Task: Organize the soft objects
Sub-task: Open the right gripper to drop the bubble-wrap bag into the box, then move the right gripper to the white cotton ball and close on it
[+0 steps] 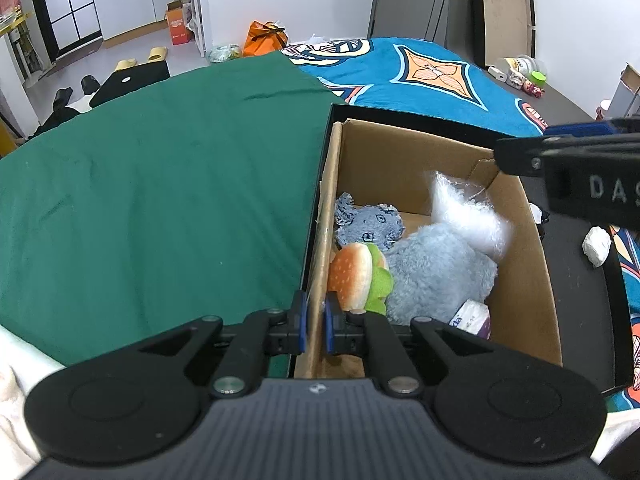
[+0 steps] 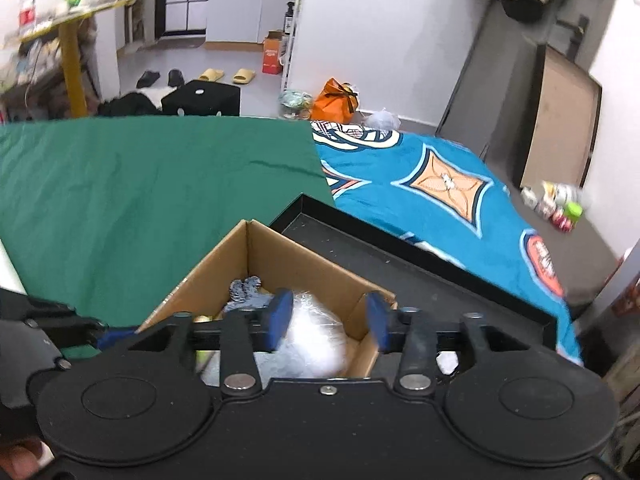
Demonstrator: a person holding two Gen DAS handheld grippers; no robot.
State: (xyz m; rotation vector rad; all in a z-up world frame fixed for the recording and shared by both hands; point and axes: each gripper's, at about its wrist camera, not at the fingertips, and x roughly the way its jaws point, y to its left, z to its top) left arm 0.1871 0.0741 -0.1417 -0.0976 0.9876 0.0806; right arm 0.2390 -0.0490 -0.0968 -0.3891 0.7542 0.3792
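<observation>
While our left gripper (image 1: 315,322) sits at the lower centre of its own view, its blue pads are drawn close together on the near left wall of the cardboard box (image 1: 528,280), one pad outside the wall and one inside, so we have the cardboard edge pinched between them. Inside the box, just right of that wall, lies a plush hamburger (image 1: 358,276) with an orange bun and green lettuce, touching a large fluffy grey plush (image 1: 436,272) that fills the middle of the floor. Behind the burger, a denim-blue stuffed toy (image 1: 370,226) with a stitched face leans toward the far left corner, and a clear bag of white stuffing (image 1: 468,216) rests on the grey plush toward the back. A tissue packet (image 1: 472,318) shows at the near right of the box floor. The box stands in a shallow black tray (image 1: 576,300), where a white crumpled lump (image 1: 596,246) lies to the right. In the right wrist view, our right gripper (image 2: 330,326) hovers above the box's near corner with its blue fingers spread wide and nothing between them; the bag of stuffing shows below them. A green cloth (image 1: 160,180) covers the left of the surface and a teal patterned blanket (image 1: 420,76) the right.
</observation>
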